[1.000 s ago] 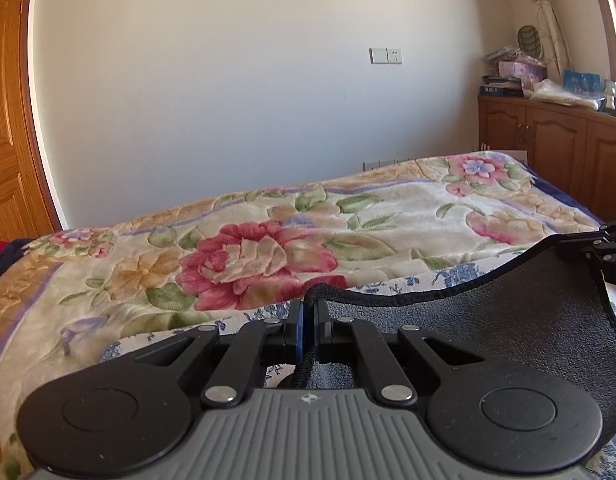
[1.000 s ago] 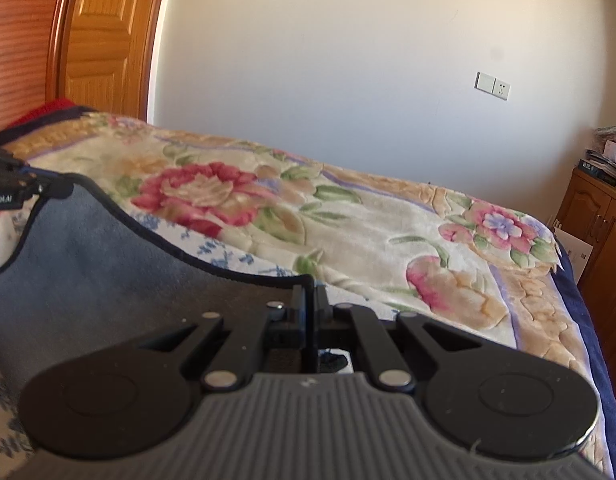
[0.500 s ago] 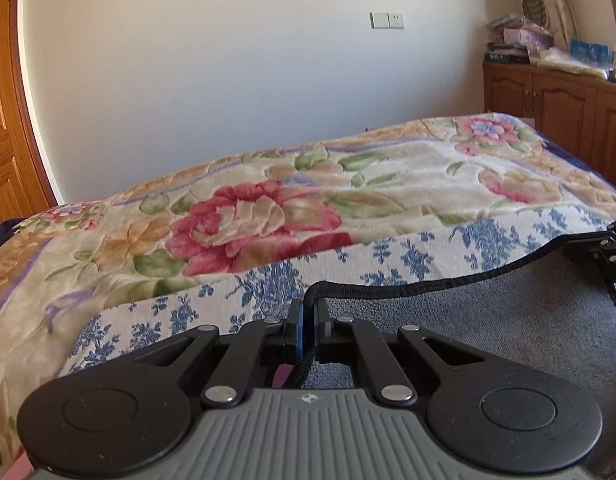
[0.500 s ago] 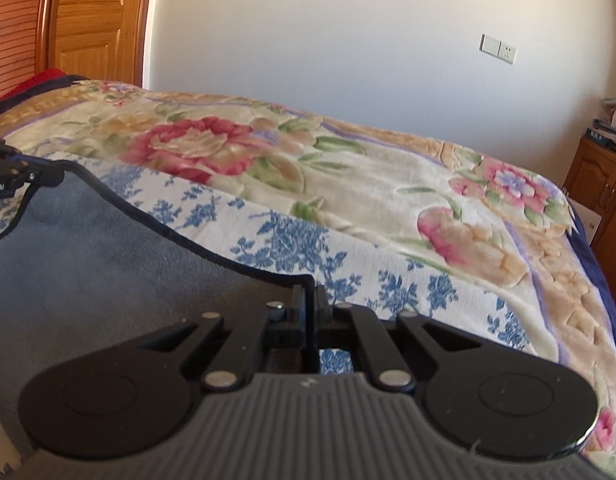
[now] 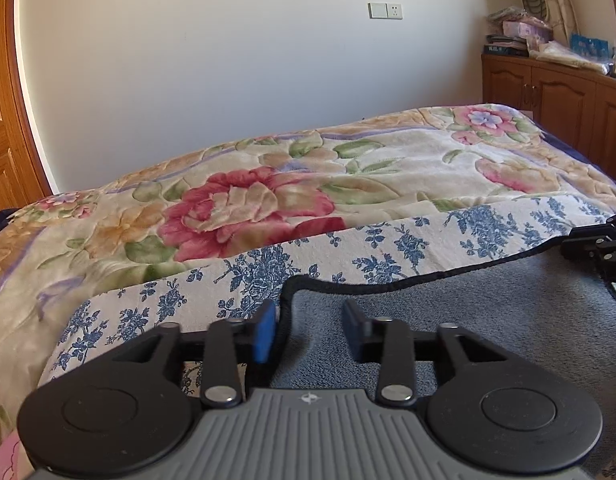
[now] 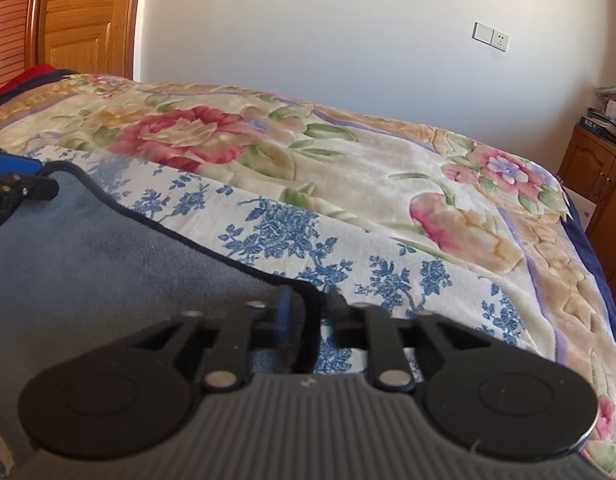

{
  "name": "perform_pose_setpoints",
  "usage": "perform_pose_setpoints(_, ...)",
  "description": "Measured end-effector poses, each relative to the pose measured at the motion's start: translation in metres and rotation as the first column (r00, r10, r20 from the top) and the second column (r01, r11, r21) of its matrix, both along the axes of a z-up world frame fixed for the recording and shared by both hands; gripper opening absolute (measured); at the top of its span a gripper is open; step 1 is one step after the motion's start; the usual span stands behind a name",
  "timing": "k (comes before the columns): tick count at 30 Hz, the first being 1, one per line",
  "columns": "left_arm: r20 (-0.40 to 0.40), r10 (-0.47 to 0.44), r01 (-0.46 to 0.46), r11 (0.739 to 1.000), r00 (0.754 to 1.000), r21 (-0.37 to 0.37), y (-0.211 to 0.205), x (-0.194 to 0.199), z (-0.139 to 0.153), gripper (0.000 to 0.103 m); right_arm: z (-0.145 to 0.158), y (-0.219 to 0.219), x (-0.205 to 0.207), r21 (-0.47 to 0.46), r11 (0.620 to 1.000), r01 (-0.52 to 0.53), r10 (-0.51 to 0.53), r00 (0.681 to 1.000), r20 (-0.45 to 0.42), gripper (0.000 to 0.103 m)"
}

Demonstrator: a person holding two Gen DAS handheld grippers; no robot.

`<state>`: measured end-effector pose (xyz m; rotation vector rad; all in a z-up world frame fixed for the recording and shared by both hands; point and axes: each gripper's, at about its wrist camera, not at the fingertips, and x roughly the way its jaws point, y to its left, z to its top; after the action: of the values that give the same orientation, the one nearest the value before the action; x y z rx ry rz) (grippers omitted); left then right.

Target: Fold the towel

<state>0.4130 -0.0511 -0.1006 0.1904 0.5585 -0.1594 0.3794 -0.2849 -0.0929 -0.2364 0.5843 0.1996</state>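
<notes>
A grey towel (image 5: 488,320) with a dark bound edge lies on the bed over a white cloth with blue flowers (image 5: 348,248). My left gripper (image 5: 310,334) is open, its fingers astride the towel's far left corner. In the right wrist view the towel (image 6: 87,272) fills the left side, and my right gripper (image 6: 310,314) is open with the towel's far right corner between its fingers. Each gripper shows at the edge of the other's view: the right one (image 5: 600,248), the left one (image 6: 15,184).
A floral blanket (image 5: 267,200) covers the bed beyond the towel. A white wall stands behind the bed. Wooden cabinets (image 5: 548,100) with clutter on top stand at the right, a wooden door (image 6: 83,20) at the left.
Both grippers have lowered the towel's edge onto the bed and opened, letting go of its corners. The towel now lies flat on the blue-flowered cloth.
</notes>
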Motion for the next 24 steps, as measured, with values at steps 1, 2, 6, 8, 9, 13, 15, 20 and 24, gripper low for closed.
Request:
perform_pose_setpoints(1,0.002,0.0,0.0,1.0,1.0,-0.006,0.0,-0.002,0.002,0.047,0.003,-0.001,-0.002,0.013,1.0,-0.001,0.001,1.0,0.002,0.053)
perform_pose_setpoints(2,0.004,-0.001,0.001,1.0,1.0,-0.012,0.001,-0.004,0.005,0.051,0.005,-0.002,-0.005,0.021,1.0,0.001,-0.001,1.0,0.004,0.053)
perform_pose_setpoints(6,0.018,0.008,-0.008,0.999,1.0,-0.035,0.006,-0.015,0.019,0.062,0.018,0.0,-0.015,0.03,1.0,0.003,-0.004,1.0,0.007,0.053)
perform_pose_setpoints(8,0.026,0.016,-0.015,0.999,1.0,-0.038,0.008,-0.021,0.027,0.068,0.025,0.001,-0.022,0.046,0.999,0.003,-0.004,1.0,0.007,0.053)
perform_pose_setpoints(9,0.029,0.019,-0.018,0.999,0.999,-0.038,0.009,-0.025,0.031,0.069,0.029,0.002,-0.026,0.054,0.999,0.004,-0.004,1.0,0.007,0.053)
perform_pose_setpoints(13,0.039,0.025,-0.023,0.999,0.999,-0.048,0.014,-0.04,0.049,0.077,0.046,0.003,-0.043,0.079,0.997,0.01,-0.011,1.0,0.014,0.053)
perform_pose_setpoints(15,0.049,0.029,-0.027,0.998,0.998,-0.052,0.016,-0.049,0.058,0.079,0.053,0.004,-0.051,0.09,0.996,0.012,-0.013,1.0,0.013,0.053)
perform_pose_setpoints(20,0.058,0.029,-0.026,0.999,0.998,-0.042,0.018,-0.071,0.079,0.082,0.072,0.007,-0.072,0.104,0.994,0.02,-0.023,0.999,0.024,0.053)
perform_pose_setpoints(24,0.063,0.021,-0.019,0.999,0.998,-0.034,0.02,-0.088,0.091,0.084,0.086,0.01,-0.088,0.114,0.993,0.021,-0.026,0.999,0.035,0.053)
